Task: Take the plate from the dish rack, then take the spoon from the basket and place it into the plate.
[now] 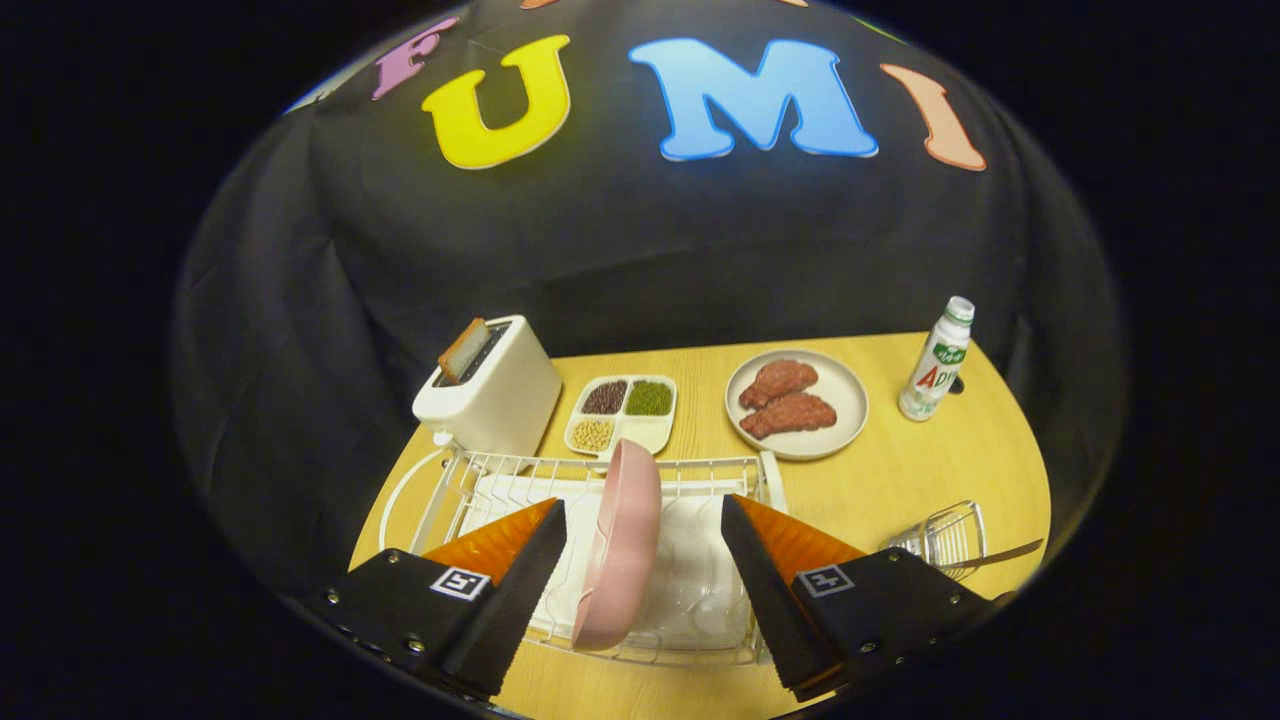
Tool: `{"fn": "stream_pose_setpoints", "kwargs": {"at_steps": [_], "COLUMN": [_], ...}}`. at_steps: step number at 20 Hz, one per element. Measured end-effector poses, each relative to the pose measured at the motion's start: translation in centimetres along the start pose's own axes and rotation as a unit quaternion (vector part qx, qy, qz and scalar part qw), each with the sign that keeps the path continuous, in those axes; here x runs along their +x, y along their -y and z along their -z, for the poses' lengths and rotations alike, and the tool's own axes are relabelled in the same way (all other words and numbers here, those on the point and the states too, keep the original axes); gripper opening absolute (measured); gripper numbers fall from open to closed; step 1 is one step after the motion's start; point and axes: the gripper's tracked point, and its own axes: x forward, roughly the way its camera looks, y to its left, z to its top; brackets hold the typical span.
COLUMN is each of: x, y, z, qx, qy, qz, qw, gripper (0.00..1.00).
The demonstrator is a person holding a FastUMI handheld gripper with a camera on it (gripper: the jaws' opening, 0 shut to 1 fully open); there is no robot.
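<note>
Your gripper (640,520) stands wide open, fingers either side of the pink plate (620,545), touching nothing.

The smooth, round plate stands on edge in the white wire dish rack (700,470); right of the rack lies a wire basket (945,540) with a metal spoon (1005,553) in it.

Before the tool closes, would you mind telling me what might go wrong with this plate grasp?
The tool is open, its fingers on either side of the pink plate standing on edge in the white dish rack. The plate sits nearer the left finger, so closing could tip it sideways or let it slip. Lifted at an angle, its lower rim might catch the rack wires. The wire basket with the spoon lies close on the right and could be bumped.
</note>
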Motion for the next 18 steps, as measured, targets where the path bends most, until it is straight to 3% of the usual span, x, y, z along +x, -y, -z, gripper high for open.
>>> {"fn": "stream_pose_setpoints", "kwargs": {"at_steps": [5, 9, 10, 11, 14, 15, 18], "x": [3.5, 4.9, 5.2, 5.4, 5.8, 5.6, 5.3], "y": [-1.0, -0.7, -0.5, -0.3, -0.2, -0.2, 0.7], "z": [2.3, 3.4, 3.8, 4.1, 5.0, 5.3, 5.8], "qx": [0.034, 0.048, 0.051, 0.052, 0.052, 0.053, 0.040], "qy": [-0.094, -0.135, -0.145, -0.155, -0.182, -0.191, -0.220], "qz": [-0.016, -0.002, 0.004, 0.011, 0.020, 0.024, 0.067], "qw": [0.995, 0.990, 0.988, 0.986, 0.982, 0.980, 0.972], "gripper": [0.96, 0.90, 0.84, 0.68, 0.60, 0.42, 0.36]}}
